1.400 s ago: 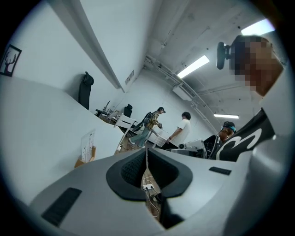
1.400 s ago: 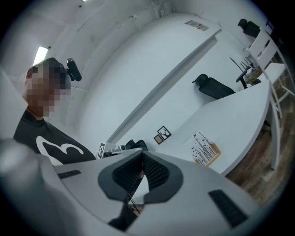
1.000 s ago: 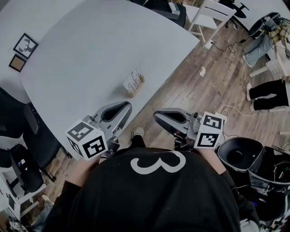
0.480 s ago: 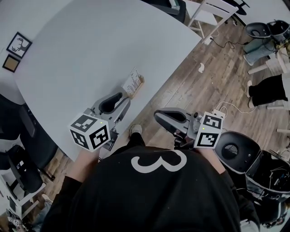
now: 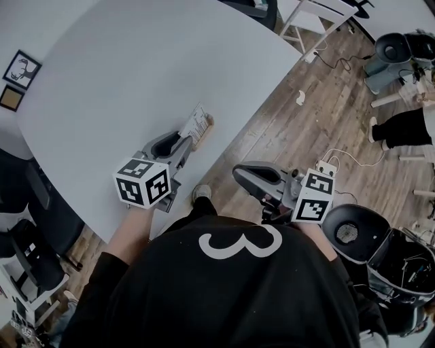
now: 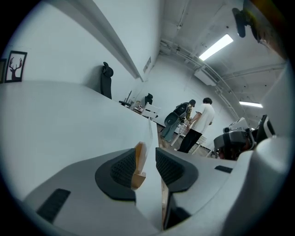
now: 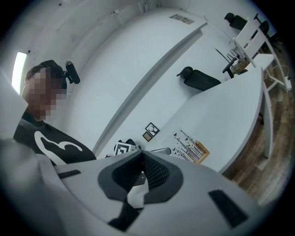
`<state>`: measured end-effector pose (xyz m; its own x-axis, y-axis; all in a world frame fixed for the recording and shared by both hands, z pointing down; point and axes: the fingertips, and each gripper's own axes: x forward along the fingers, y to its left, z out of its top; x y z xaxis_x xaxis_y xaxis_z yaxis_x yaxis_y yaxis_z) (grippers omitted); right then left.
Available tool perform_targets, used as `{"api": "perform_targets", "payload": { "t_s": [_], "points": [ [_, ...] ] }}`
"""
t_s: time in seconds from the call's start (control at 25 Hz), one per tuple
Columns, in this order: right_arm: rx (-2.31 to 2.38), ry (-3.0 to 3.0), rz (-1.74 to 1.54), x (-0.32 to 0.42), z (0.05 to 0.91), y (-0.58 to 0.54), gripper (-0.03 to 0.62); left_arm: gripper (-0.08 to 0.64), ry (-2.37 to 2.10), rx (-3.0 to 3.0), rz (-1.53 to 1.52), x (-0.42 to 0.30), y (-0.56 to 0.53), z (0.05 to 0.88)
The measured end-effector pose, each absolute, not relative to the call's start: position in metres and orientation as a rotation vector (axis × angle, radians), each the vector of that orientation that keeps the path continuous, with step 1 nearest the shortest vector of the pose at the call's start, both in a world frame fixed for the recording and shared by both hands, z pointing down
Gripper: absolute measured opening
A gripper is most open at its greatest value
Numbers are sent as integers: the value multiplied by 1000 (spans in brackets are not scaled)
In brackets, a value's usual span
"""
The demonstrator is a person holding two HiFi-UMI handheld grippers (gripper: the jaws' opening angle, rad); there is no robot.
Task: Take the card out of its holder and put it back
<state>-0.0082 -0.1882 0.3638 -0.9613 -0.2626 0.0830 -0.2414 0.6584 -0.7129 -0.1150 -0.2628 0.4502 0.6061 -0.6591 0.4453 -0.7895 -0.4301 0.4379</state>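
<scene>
At the near edge of a white table [image 5: 136, 61], the left gripper [image 5: 185, 141] reaches up to a card [image 5: 197, 122] standing in its wooden holder [image 5: 206, 130]. The card is a small white sheet printed with fine dark figures and thin lines. It leans slightly in the slot of a pale wood block. The right gripper view shows its printed face [image 7: 188, 145] rising above the holder [image 7: 203, 150].

Along the left gripper [image 6: 146, 150], the jaws stand a narrow way apart. The holder's end [image 6: 138, 162] lies just inside the left pad, and the card [image 6: 150, 133], seen edge-on as a thin pale line, stands between the two pads. Whether either pad touches the card cannot be told.

The right gripper [image 5: 238, 172] hangs off the table to the right, over the plank floor [image 5: 292, 136]. Its own view [image 7: 140, 156] shows the pads meeting at the tips, with nothing between them.

At the table's far left lie two small framed pictures [image 5: 19, 68], one showing a dark antlered head. The person holding both grippers wears a black shirt [image 5: 231, 292] bearing a white numeral. A white chair [image 5: 319, 17] stands on the far side, and two people [image 6: 199, 122] stand far off in the left gripper view.
</scene>
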Motion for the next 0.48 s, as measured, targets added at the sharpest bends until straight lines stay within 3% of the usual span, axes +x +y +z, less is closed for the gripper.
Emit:
{"api": "perform_targets", "payload": {
  "t_s": [0.48],
  "points": [
    [-462,2815,-1236,-4,369,-192,11,87,-1103,2244,302,-103,-274,463]
  ]
}}
